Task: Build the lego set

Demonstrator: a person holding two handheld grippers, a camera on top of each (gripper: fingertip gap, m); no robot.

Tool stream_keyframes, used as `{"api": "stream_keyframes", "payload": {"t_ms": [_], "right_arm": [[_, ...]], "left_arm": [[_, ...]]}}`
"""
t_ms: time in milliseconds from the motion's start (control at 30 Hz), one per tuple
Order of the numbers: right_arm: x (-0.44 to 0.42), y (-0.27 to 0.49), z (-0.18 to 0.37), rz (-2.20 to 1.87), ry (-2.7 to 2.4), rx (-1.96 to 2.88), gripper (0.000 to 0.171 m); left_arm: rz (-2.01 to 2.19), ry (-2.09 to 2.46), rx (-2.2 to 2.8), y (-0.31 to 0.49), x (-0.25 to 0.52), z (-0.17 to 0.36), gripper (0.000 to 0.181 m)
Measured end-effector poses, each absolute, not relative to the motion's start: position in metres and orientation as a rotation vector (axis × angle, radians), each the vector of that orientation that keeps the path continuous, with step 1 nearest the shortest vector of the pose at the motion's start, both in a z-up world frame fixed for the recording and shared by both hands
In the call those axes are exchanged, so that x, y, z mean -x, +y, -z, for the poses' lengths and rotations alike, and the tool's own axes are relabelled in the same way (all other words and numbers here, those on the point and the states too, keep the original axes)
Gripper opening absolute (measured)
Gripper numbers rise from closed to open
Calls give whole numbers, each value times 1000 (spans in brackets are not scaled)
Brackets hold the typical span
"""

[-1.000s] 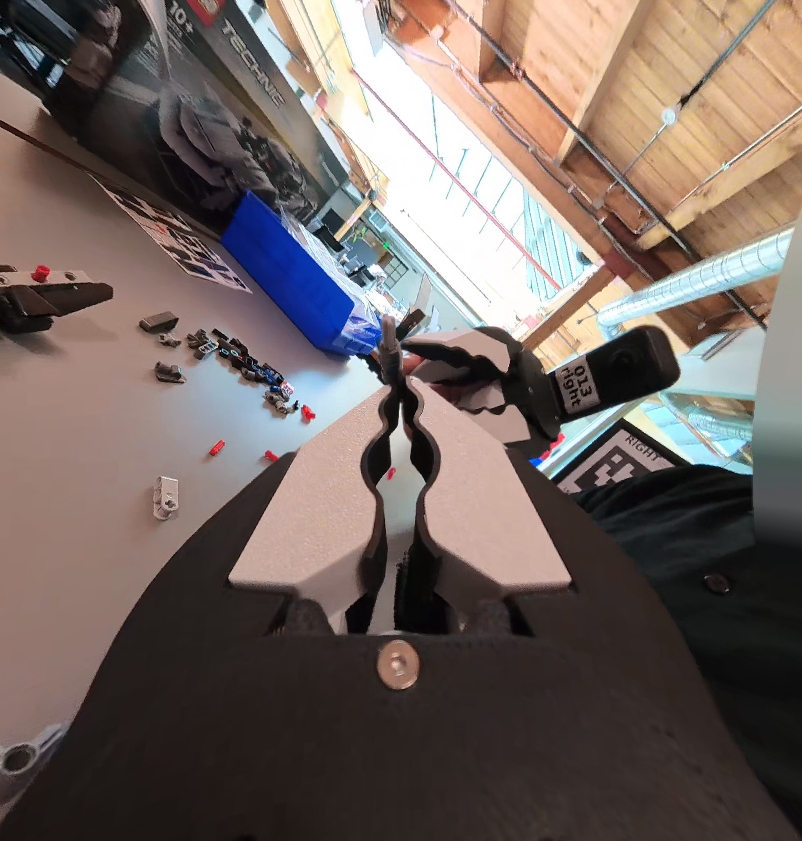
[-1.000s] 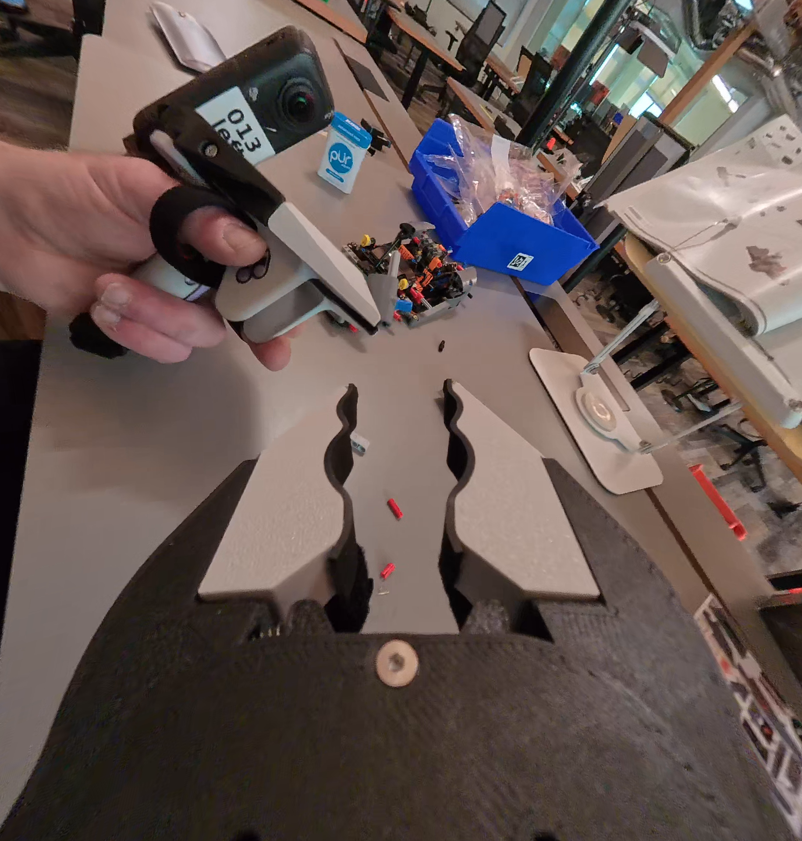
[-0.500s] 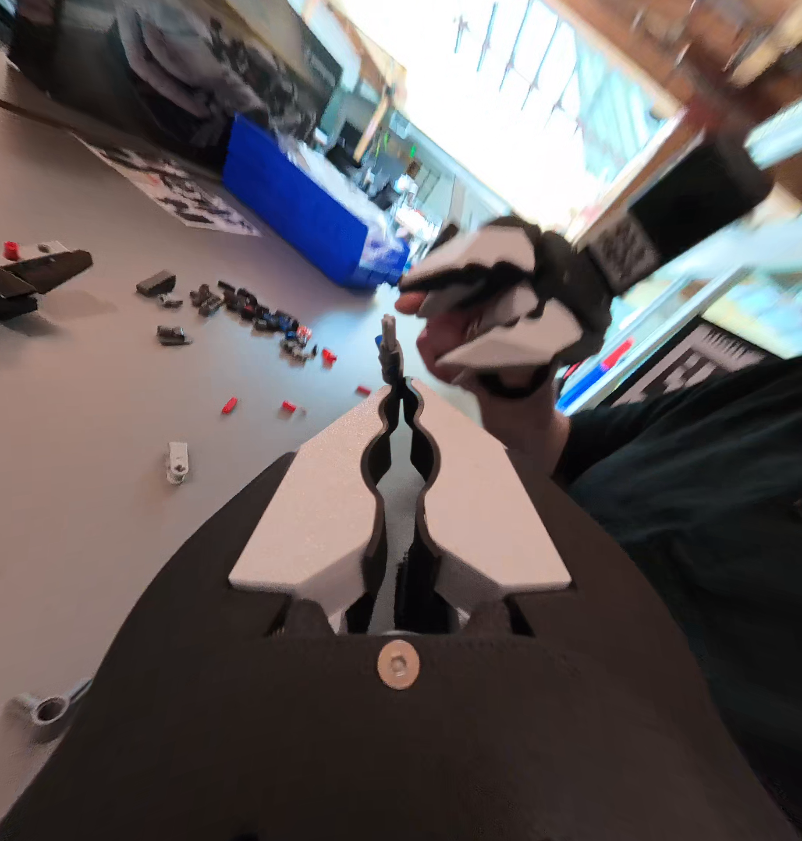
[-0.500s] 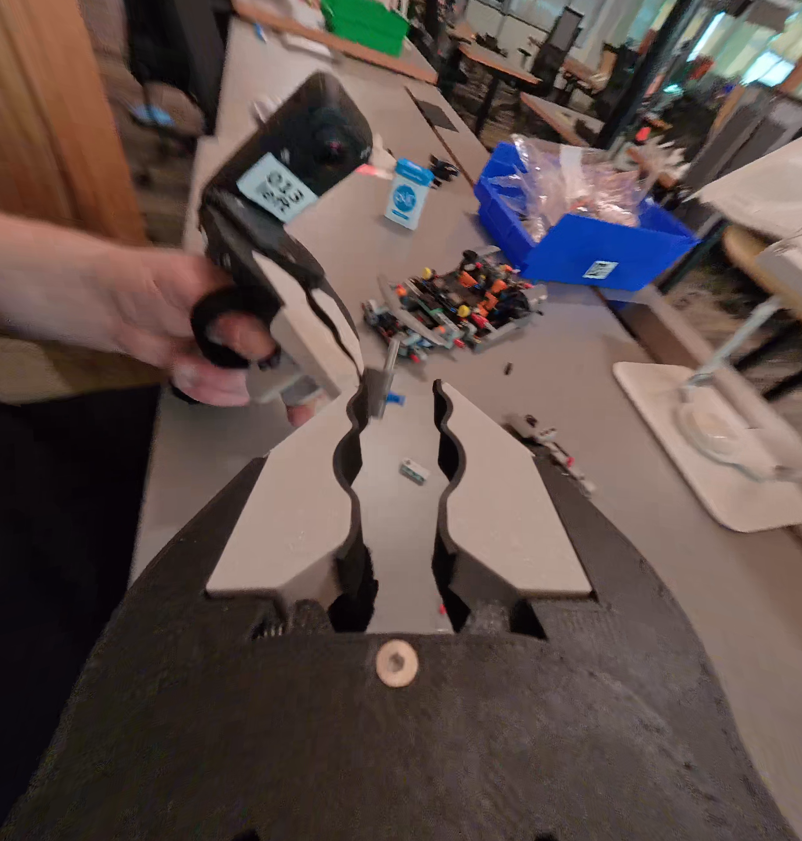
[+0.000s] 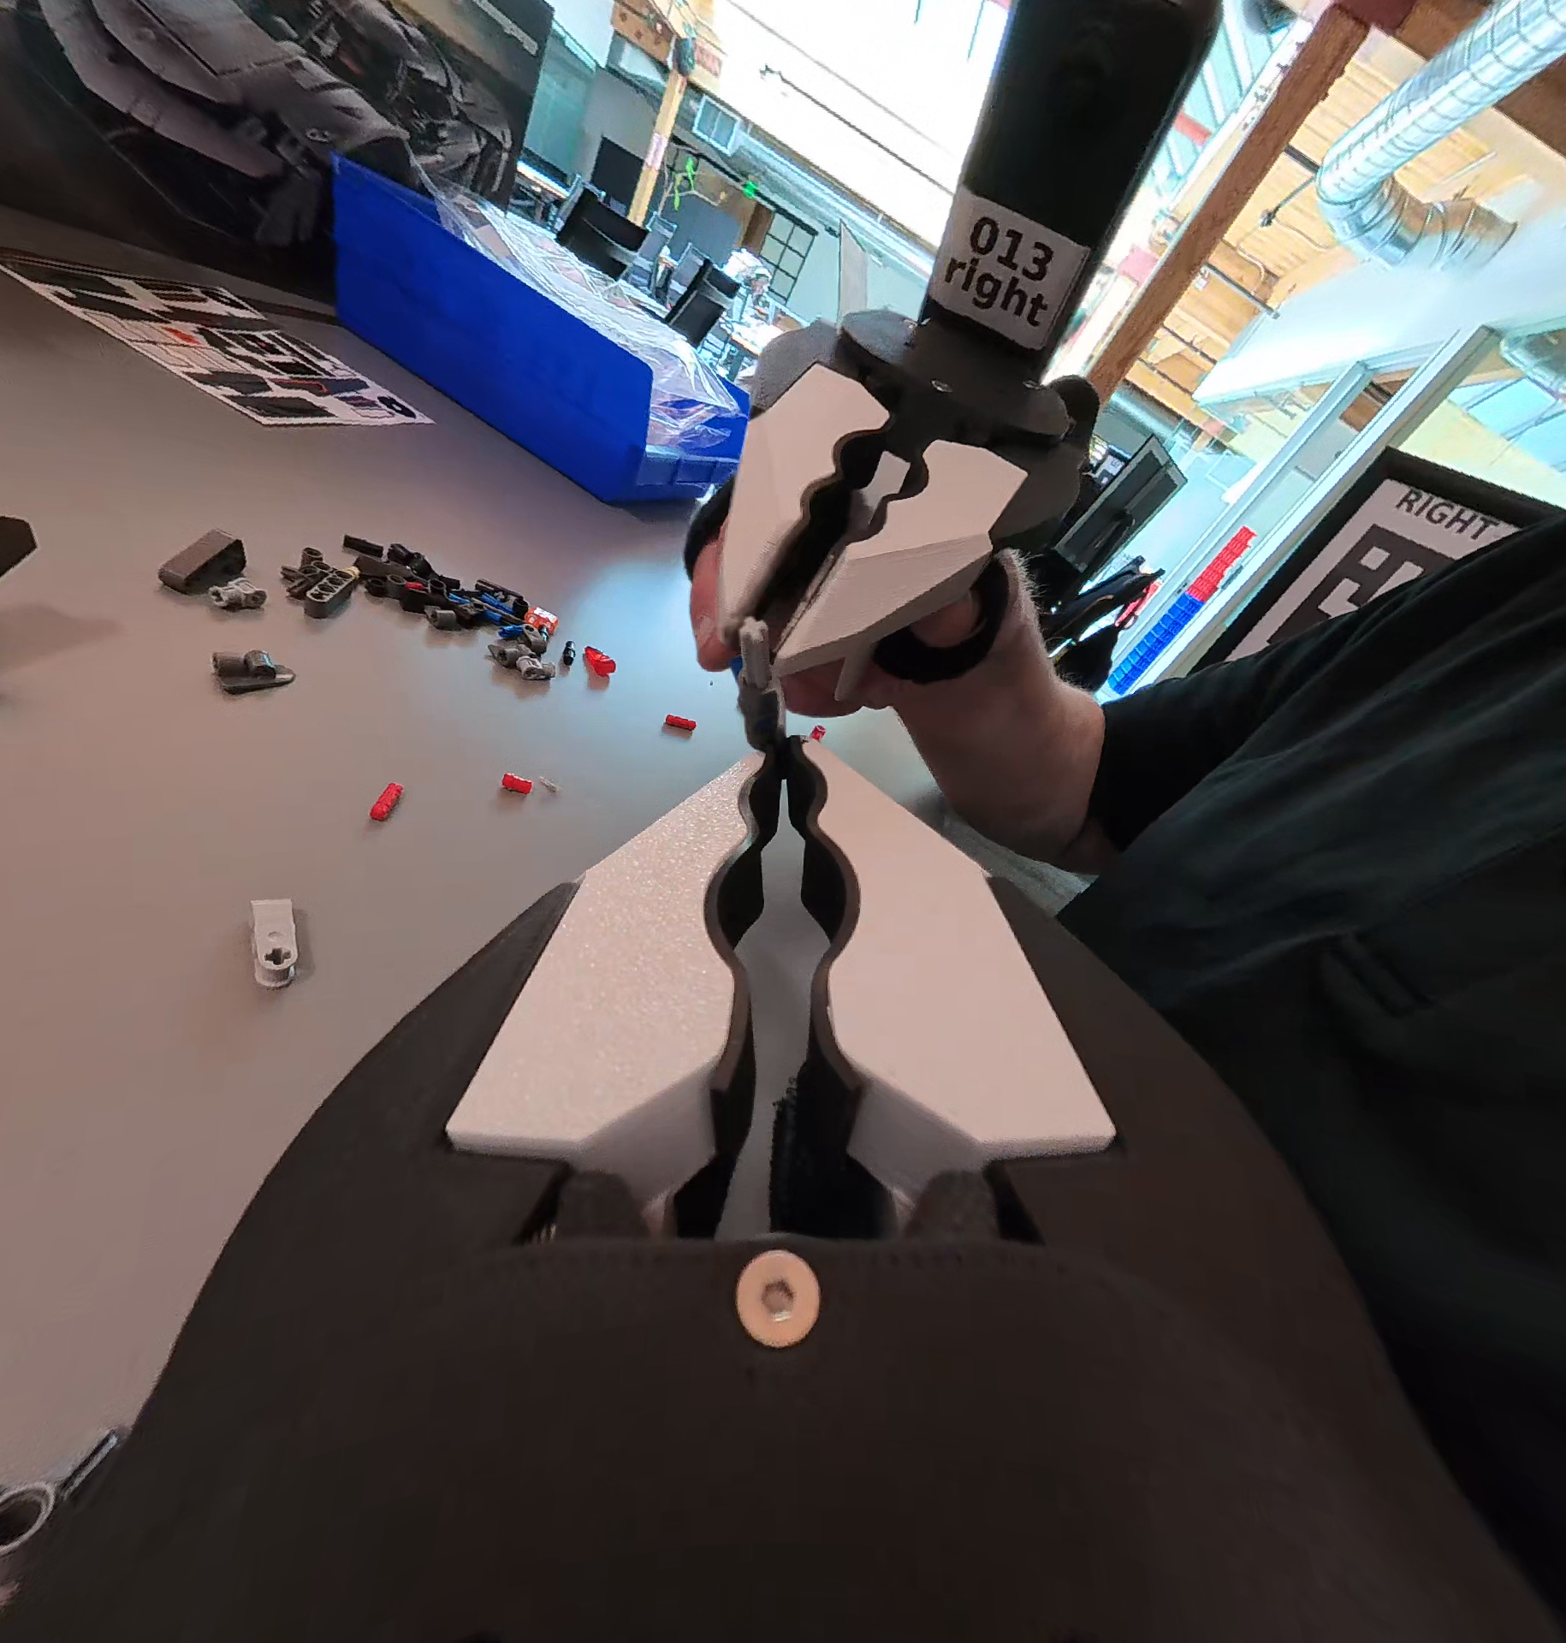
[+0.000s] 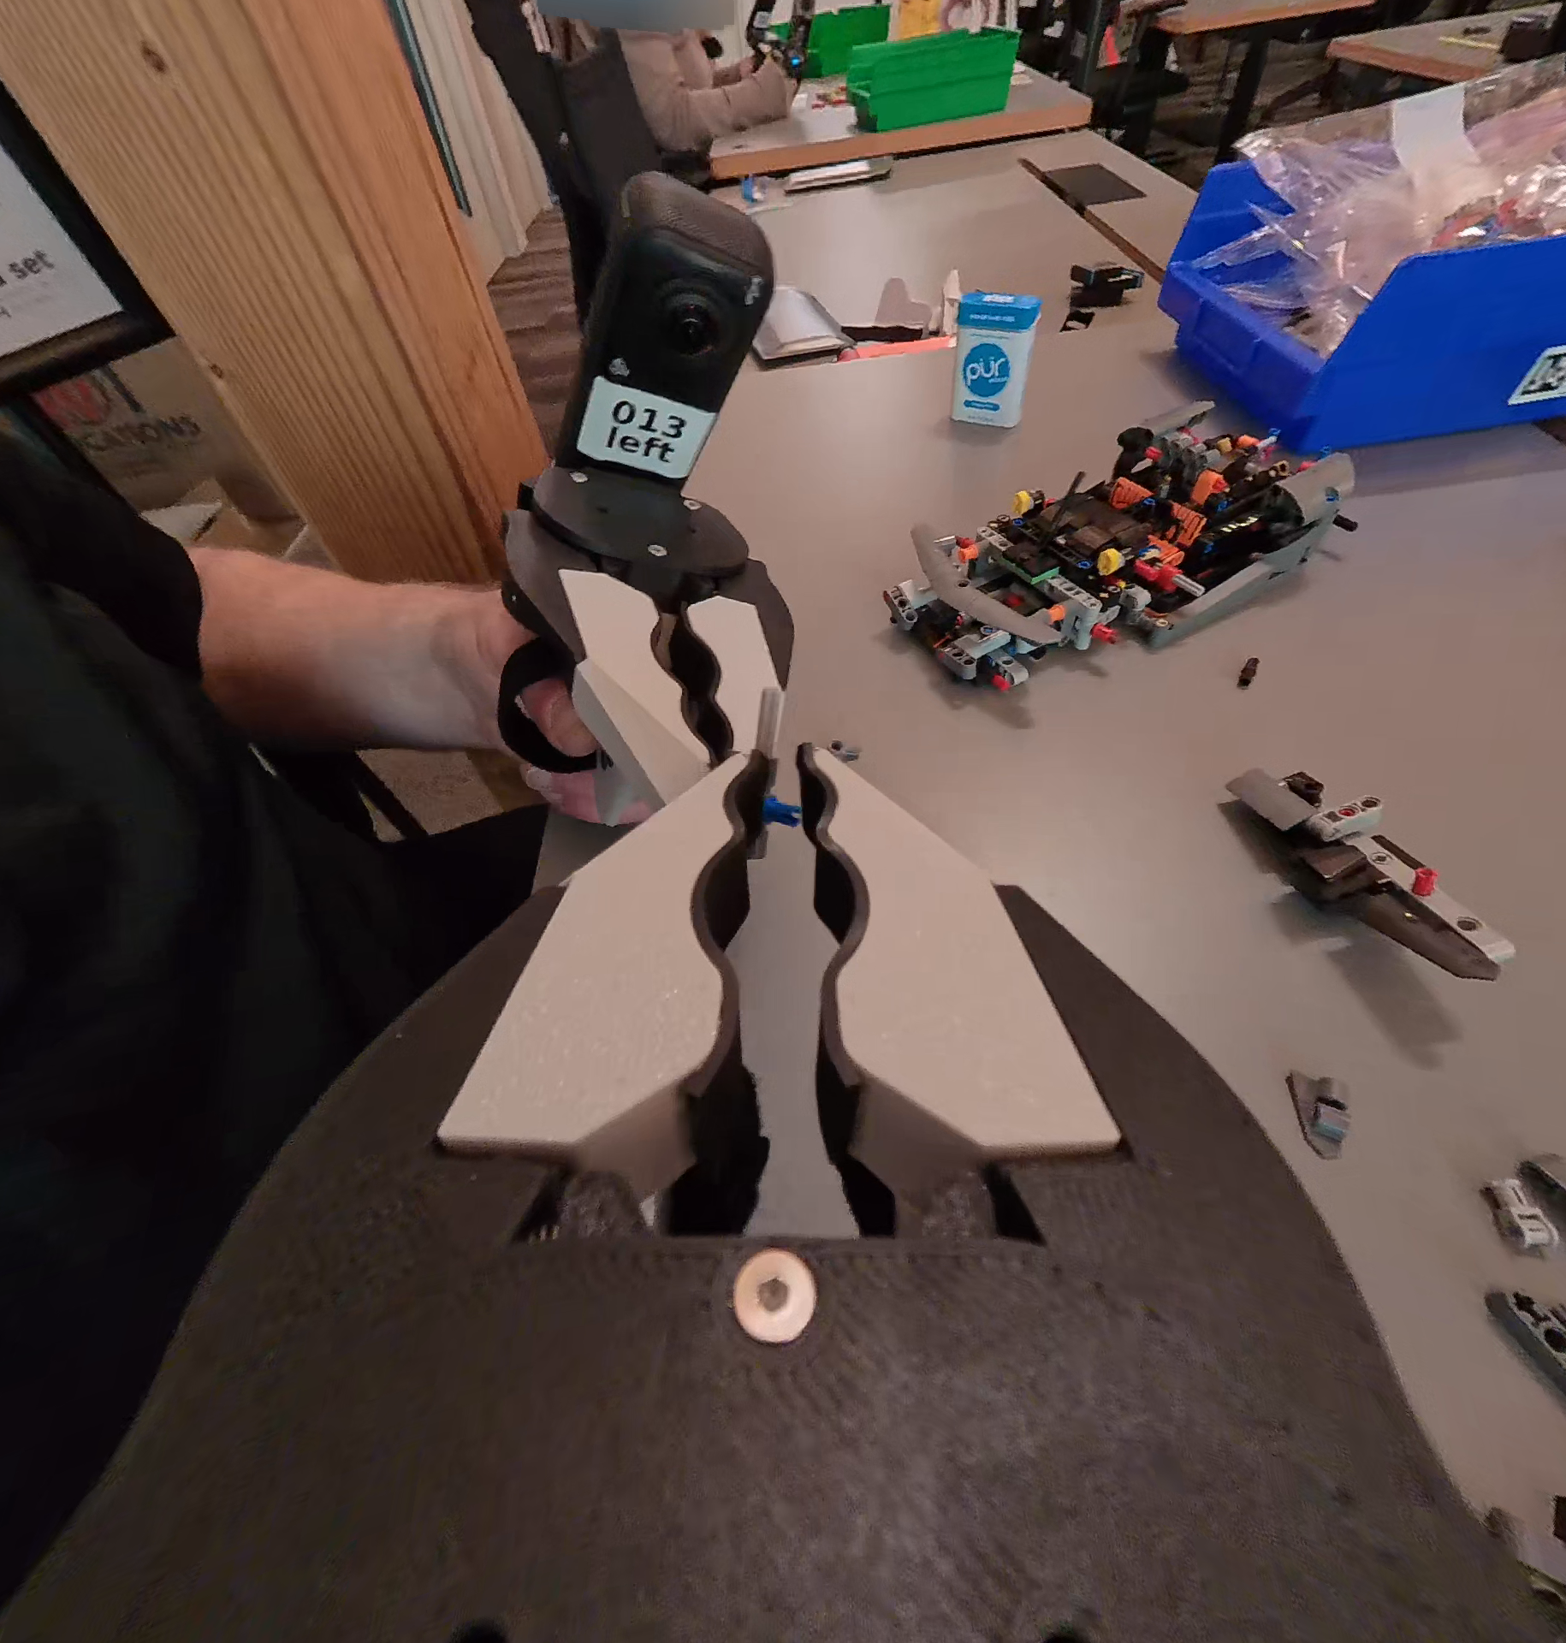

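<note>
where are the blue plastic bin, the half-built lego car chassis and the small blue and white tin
blue plastic bin (image 6: 1420, 329), right wrist view, front wall
half-built lego car chassis (image 6: 1117, 556), right wrist view, middle of frame
small blue and white tin (image 6: 993, 360), right wrist view, front face

Two grippers are up over the table: the left gripper (image 5: 775, 756) and the right gripper (image 6: 775, 756). One grey piece (image 5: 755, 662) with a blue pin sits between them. I count four small red pins (image 5: 386, 800) scattered on the grey top, one light grey connector (image 5: 274, 942) lying alone, one blue bin (image 5: 495, 342), one sticker sheet (image 5: 201, 347), one half-built chassis (image 6: 1117, 551), one small sub-assembly (image 6: 1366, 871), and one blue-and-white tin (image 6: 993, 356).
</note>
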State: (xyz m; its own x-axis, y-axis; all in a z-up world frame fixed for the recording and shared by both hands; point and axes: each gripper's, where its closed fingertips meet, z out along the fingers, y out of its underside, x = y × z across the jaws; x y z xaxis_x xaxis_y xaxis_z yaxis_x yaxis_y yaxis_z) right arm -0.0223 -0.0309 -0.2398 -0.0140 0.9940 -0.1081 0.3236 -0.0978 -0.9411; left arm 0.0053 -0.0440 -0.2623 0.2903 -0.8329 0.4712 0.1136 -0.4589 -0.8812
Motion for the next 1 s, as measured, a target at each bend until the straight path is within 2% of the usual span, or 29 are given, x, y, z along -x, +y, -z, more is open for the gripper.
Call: {"api": "stream_keyframes", "payload": {"t_ms": [100,267,500,1000], "right_arm": [[22,-28,237,-1171,-1390,1514,13],[22,-30,235,-1266,-1375,1499,13],[23,-30,238,-1300,-1375,1493,1],[5,-12,224,-1250,-1289,1473,13]], "left_arm": [[1321,655,1634,-42,-5,258,0],[1342,609,1616,-39,-4,254,0],[1391,563,1607,-38,-4,256,0],[1418,428,1588,-33,16,253,0]]}}
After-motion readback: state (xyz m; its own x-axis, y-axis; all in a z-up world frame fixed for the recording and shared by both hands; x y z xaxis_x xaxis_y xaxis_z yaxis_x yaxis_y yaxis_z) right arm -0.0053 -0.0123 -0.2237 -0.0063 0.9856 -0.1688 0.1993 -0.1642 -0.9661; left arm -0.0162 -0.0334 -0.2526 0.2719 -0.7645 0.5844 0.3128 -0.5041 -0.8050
